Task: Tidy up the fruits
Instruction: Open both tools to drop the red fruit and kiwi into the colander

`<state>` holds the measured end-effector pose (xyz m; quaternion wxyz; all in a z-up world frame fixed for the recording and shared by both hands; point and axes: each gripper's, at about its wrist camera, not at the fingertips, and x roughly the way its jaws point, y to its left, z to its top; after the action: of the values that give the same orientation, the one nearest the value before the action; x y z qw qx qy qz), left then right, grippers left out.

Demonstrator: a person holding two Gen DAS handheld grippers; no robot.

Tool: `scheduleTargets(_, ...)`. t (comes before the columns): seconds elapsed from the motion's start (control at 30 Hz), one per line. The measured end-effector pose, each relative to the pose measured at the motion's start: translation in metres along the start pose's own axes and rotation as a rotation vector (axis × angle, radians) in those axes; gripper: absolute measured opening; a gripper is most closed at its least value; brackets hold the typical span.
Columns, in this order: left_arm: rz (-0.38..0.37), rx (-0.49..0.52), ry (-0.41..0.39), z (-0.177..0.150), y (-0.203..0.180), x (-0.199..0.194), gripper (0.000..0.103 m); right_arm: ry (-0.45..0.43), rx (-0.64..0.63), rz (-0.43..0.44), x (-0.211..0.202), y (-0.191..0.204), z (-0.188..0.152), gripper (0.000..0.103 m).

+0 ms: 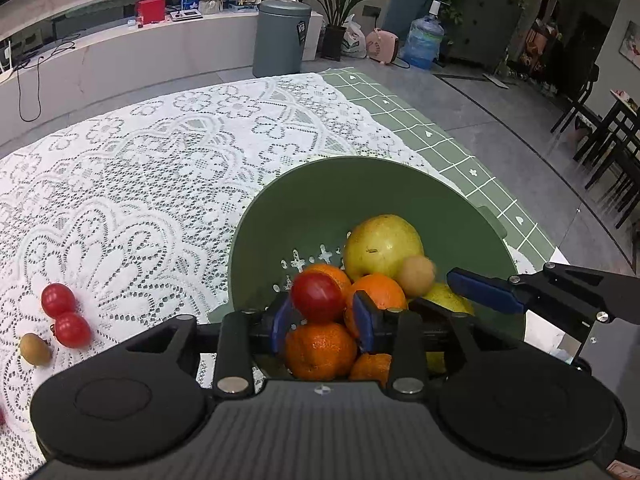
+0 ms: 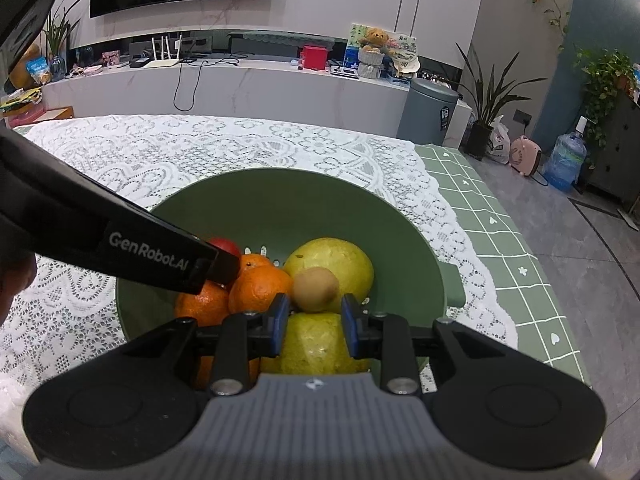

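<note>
A green bowl (image 1: pixel 360 164) (image 2: pixel 280 174) on the lace cloth holds a big yellow pear (image 1: pixel 382 246) (image 2: pixel 340 264), several oranges (image 1: pixel 320 350) (image 2: pixel 260 288) and a second yellow fruit (image 2: pixel 316 344). My left gripper (image 1: pixel 322 316) hangs over the bowl, open. A red tomato (image 1: pixel 318 298) rests on the oranges between its blue pads, with a small gap at the right pad. My right gripper (image 2: pixel 315 308) is shut on a small brown fruit (image 2: pixel 316 288) (image 1: pixel 418 276) above the pears. Its blue finger (image 1: pixel 484 290) enters the left wrist view from the right.
Two red tomatoes (image 1: pixel 58 299) (image 1: pixel 72 330) and a brown fruit (image 1: pixel 35 349) lie loose on the lace cloth (image 1: pixel 160 160), left of the bowl. The green checked table edge (image 1: pixel 460 152) drops to the floor on the right. The left gripper's black body (image 2: pixel 120 248) crosses the right wrist view.
</note>
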<state>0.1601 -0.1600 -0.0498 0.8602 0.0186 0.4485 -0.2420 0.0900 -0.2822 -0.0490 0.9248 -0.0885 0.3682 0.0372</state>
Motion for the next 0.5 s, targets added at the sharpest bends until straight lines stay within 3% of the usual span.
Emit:
scheduleTargets(0.13, -0.006, -0.003, -0.003, 0.000, 0.001, -0.003, 0.051, -0.001, -0.010, -0.002, -0.002, 0.002, 0.003, 0.027)
scheduleTargets(0.5, -0.030, -0.009, -0.084, -0.001, -0.001, -0.033, 0.060, -0.054, 0.021, -0.019, -0.024, 0.003, 0.007, 0.061)
